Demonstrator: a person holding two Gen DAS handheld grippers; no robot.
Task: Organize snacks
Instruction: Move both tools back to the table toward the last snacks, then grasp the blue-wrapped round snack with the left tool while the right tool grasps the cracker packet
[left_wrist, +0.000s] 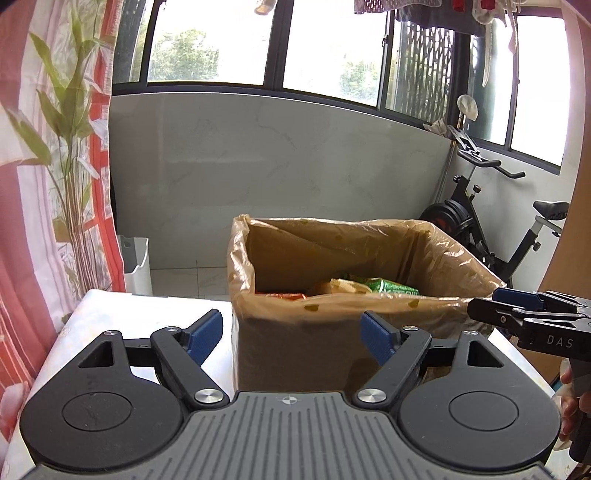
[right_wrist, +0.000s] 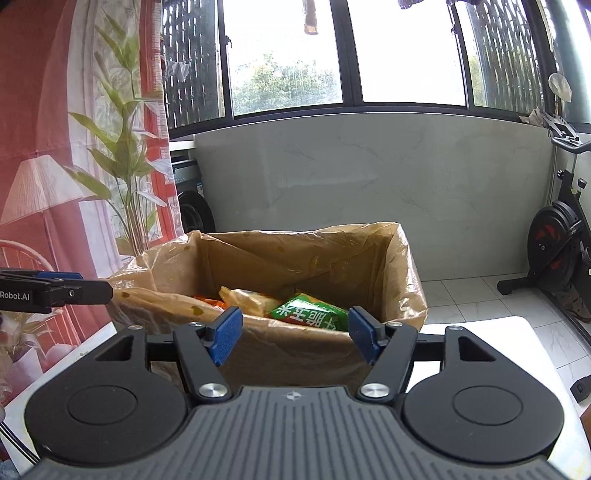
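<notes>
A cardboard box (left_wrist: 295, 354) lined with a tan plastic bag stands on the white table (left_wrist: 140, 314). Inside it lie a green snack packet (left_wrist: 391, 287), a pale yellow packet (left_wrist: 341, 285) and an orange one (left_wrist: 280, 295). My left gripper (left_wrist: 293, 338) stands open just short of the box's near wall, nothing between its blue pads. The right gripper (right_wrist: 295, 336) is open too, in front of the same box (right_wrist: 295, 354), with the green packet (right_wrist: 312, 314) and yellow packet (right_wrist: 247, 299) beyond its pads, not between them. Each gripper shows at the edge of the other's view.
A red and white printed curtain (left_wrist: 55, 184) hangs at the left. An exercise bike (left_wrist: 491, 229) stands at the right on the tiled floor. A white bin (left_wrist: 136, 266) sits beyond the table's far edge. A hand (left_wrist: 569, 402) holds the right gripper's handle.
</notes>
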